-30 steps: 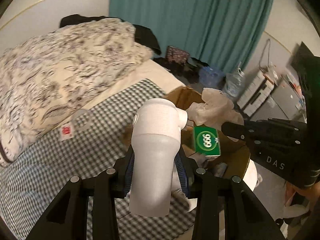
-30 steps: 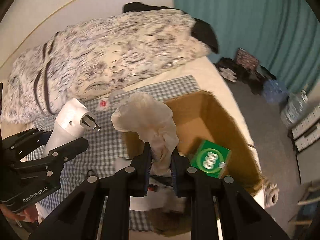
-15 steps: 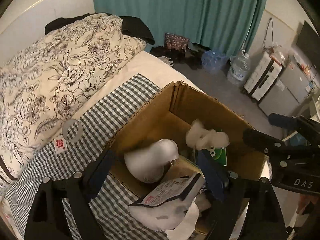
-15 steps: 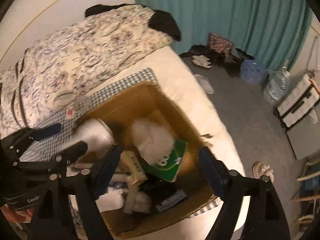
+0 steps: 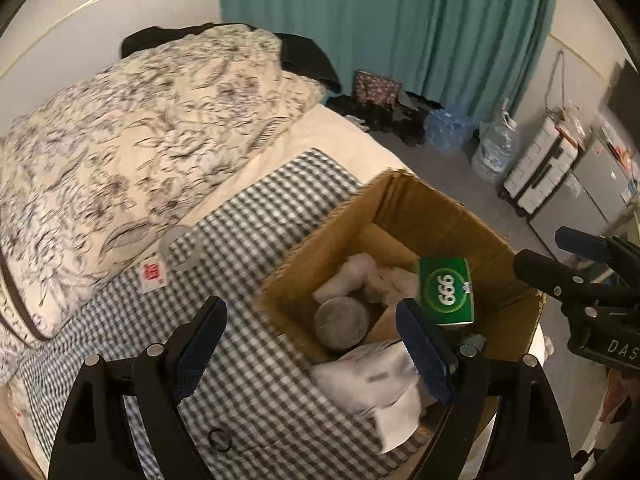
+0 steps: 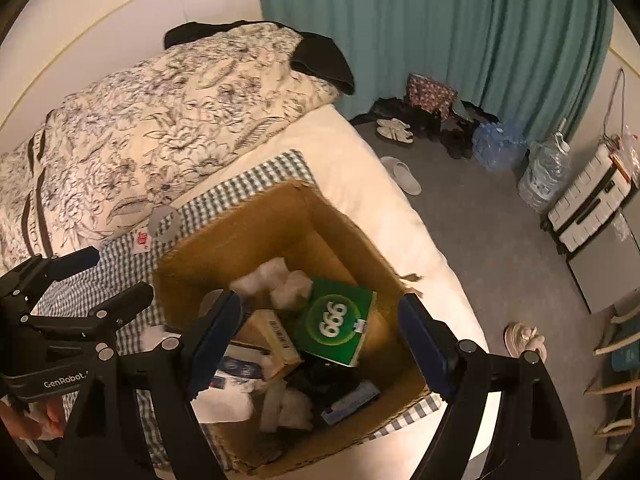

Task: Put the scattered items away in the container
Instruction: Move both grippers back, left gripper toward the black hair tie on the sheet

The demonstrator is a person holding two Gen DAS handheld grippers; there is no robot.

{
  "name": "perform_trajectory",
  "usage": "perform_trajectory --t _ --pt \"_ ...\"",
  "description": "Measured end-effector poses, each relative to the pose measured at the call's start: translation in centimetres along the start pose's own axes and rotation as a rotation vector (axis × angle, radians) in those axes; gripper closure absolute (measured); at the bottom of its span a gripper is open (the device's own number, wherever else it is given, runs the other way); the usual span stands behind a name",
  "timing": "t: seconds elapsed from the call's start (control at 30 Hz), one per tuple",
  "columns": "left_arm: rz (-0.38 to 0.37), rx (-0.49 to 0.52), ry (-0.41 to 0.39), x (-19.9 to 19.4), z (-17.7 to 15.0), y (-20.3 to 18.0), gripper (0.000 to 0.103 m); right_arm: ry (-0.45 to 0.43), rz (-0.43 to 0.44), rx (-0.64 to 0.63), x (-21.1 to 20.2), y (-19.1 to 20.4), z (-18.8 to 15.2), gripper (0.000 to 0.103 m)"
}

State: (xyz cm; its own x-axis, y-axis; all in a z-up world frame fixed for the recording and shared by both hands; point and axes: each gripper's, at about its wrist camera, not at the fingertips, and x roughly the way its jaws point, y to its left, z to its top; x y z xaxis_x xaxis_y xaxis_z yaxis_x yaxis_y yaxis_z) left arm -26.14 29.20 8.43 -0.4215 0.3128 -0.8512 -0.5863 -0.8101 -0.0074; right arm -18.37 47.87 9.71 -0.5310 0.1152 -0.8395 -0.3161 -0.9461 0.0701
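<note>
Cardboard box (image 6: 280, 216) seen packed w/ items on checked cloth (image 5: 256, 216), both grippers released, nothing held.
Green "999" carton (image 6: 336, 322), crumpled white tissue (image 6: 276, 276) & white device (image 5: 344, 320) lie inside; left gripper (image 5: 316, 344) & right gripper (image 6: 320, 344) are spread wide above; floral duvet (image 5: 140, 120), teal curtain (image 6: 420, 20) behind.

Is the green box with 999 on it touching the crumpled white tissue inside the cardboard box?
Touching: right wrist view shows the green box overlapping the tissue without a gap.

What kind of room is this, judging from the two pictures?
Most likely a bedroom in a home. A bed with a floral duvet fills the left side, a teal curtain hangs behind it, and shoes lie on the floor.
</note>
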Motion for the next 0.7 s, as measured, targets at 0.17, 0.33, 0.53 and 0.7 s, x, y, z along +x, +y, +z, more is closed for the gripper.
perform_trajectory --t 0.17,0.33,0.53,0.7 --pt "0.054 -0.07 -0.021 -2.0 -0.9 4.2 0.005 -0.027 0.037 -0.04 -1.0 3.0 0.5 0.022" --pt "0.109 -0.184 -0.051 -3.8 -2.7 9.5 0.004 -0.045 0.087 -0.092 -1.5 6.8 1.1 0.022" --pt "0.195 -0.334 -0.056 -4.2 -6.5 16.0 0.0 -0.051 0.164 -0.158 -0.6 11.6 1.6 0.02" --pt "0.213 -0.426 -0.016 -2.4 -11.2 19.2 0.0 -0.074 0.248 -0.182 1.0 15.4 1.2 0.018"
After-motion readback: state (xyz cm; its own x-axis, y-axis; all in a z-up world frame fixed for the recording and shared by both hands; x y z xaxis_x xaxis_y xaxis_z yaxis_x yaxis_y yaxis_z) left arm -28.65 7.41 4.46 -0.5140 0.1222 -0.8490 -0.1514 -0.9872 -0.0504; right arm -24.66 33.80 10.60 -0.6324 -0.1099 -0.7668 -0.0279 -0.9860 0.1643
